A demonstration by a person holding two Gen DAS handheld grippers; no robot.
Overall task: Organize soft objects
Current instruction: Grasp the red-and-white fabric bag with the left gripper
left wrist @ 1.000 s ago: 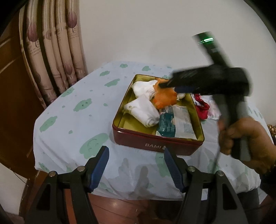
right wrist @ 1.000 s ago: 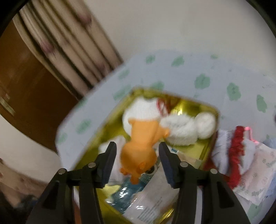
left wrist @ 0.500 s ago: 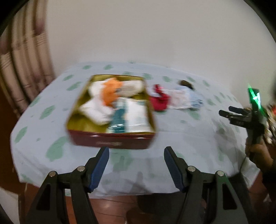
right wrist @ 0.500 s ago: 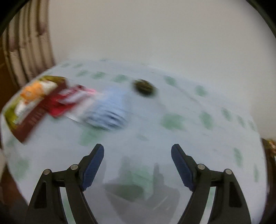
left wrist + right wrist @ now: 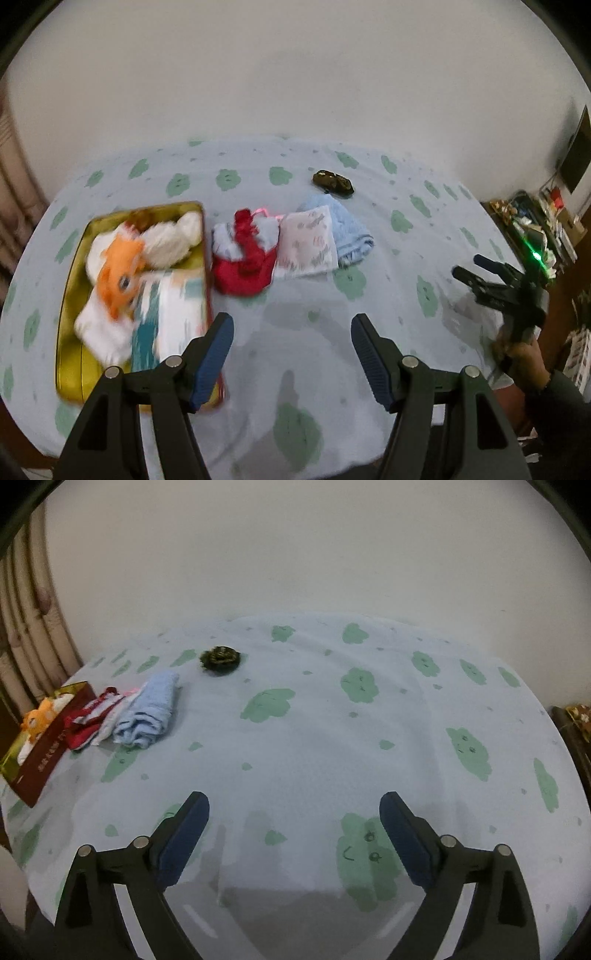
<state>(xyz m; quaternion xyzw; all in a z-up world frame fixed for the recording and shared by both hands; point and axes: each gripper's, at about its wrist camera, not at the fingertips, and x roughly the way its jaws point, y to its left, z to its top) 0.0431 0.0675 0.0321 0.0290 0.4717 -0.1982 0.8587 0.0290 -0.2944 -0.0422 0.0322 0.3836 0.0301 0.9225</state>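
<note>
A gold-lined red tin [image 5: 74,295] at the left holds an orange plush toy [image 5: 120,267], white rolled cloths [image 5: 170,236] and a packet [image 5: 173,314]. Beside it on the table lie a red cloth [image 5: 243,266], a white printed cloth [image 5: 308,245], a blue towel [image 5: 351,229] and a dark scrunchie [image 5: 332,181]. My left gripper [image 5: 291,350] is open and empty over the table's front. My right gripper [image 5: 293,834], also in the left wrist view [image 5: 480,271], is open and empty at the table's right. The tin [image 5: 40,753], toy [image 5: 37,720], towel [image 5: 151,709] and scrunchie [image 5: 220,658] show in the right wrist view.
The table wears a pale blue cloth with green cloud prints [image 5: 332,738]. A white wall [image 5: 295,74] is behind. Curtains [image 5: 26,635] hang at the left. Cluttered shelves [image 5: 535,229] stand at the right.
My right gripper let go of the orange toy over the tin and pulled away to the table's right side. My left gripper swung right and moved closer over the table.
</note>
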